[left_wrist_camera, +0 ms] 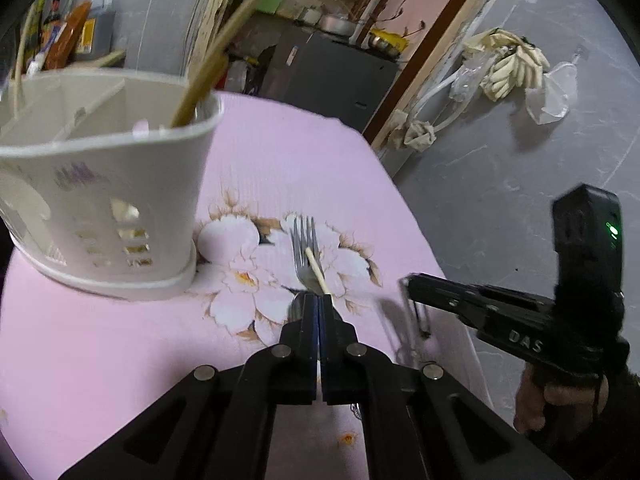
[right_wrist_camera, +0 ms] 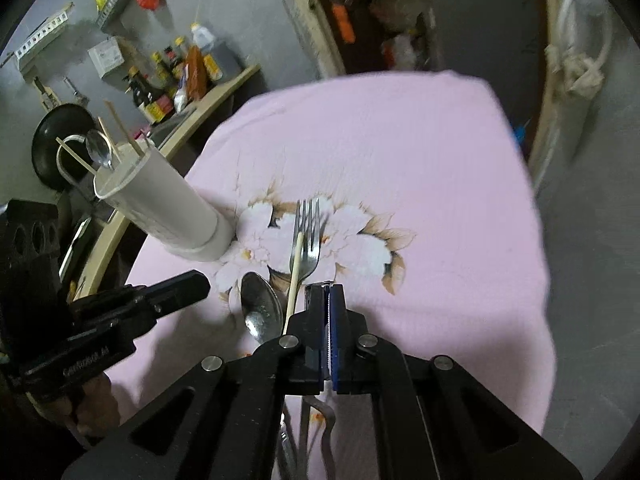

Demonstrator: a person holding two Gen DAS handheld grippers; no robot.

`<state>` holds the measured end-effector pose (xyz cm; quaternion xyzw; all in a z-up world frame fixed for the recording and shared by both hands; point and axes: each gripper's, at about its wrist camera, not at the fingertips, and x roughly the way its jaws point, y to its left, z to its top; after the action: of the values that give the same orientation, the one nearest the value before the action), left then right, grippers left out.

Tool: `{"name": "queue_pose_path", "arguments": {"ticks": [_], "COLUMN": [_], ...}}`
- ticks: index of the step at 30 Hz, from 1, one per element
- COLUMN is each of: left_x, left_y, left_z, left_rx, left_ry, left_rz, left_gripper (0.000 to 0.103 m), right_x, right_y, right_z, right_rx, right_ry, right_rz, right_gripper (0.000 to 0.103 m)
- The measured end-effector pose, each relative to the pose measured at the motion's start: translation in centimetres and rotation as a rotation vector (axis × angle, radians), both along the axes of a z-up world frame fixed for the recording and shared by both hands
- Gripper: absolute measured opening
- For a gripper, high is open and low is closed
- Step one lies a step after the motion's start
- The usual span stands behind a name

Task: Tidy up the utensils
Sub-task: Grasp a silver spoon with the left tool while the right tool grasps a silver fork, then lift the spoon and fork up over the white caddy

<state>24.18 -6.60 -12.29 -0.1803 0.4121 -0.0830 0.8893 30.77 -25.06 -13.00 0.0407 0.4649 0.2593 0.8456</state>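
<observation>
A metal fork (left_wrist_camera: 305, 252) (right_wrist_camera: 308, 236), a metal spoon (right_wrist_camera: 260, 310) and a wooden chopstick (left_wrist_camera: 317, 272) (right_wrist_camera: 295, 276) lie together on the pink flowered cloth (left_wrist_camera: 280, 168) (right_wrist_camera: 400, 184). A white utensil holder (left_wrist_camera: 108, 208) (right_wrist_camera: 164, 208) stands to their left with chopsticks and a spoon in it. My left gripper (left_wrist_camera: 319, 300) is shut and empty, low over the utensils' handles. My right gripper (right_wrist_camera: 329, 292) is shut and empty, just right of the fork's neck. Each gripper shows at the edge of the other's view.
The cloth-covered table ends at the right (left_wrist_camera: 420, 240) above a grey floor (left_wrist_camera: 520, 160). A counter with sauce bottles (right_wrist_camera: 172, 72) and a black pan (right_wrist_camera: 52, 136) lies to the left behind the holder. A dark cabinet (left_wrist_camera: 332, 76) stands beyond the table.
</observation>
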Motion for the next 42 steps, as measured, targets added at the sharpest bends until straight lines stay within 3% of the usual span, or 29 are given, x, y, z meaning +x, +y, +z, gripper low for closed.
{"name": "queue_pose_path", "arguments": {"ticks": [4, 7, 16, 23, 42], "left_x": [-0.9, -0.8, 1.0, 3.0, 3.8], "left_y": [0.2, 0.4, 1.4, 0.5, 0.4], "left_z": [1.9, 2.3, -1.3, -4.1, -5.6], "left_rx": [0.035, 0.028, -0.046, -0.052, -0.094], "left_ry": [-0.061, -0.057, 0.023, 0.104, 0.126], "left_rz": [-0.04, -0.087, -0.115, -0.142, -0.165], "left_gripper": [0.001, 0.001, 0.001, 0.001, 0.01], "right_x": [-3.2, -4.5, -5.1, -3.9, -1.8], "right_y": [-0.2, -0.4, -2.4, -2.7, -1.8], "right_z": [2.8, 3.9, 4.1, 2.7, 0.2], "right_rx": [-0.023, -0.037, -0.025, -0.014, 0.007], "right_ry": [-0.123, -0.161, -0.152, -0.125, -0.068], "right_rz": [-0.083, -0.137, -0.24, -0.228, -0.176], "right_gripper": [0.002, 0.002, 0.002, 0.002, 0.002]}}
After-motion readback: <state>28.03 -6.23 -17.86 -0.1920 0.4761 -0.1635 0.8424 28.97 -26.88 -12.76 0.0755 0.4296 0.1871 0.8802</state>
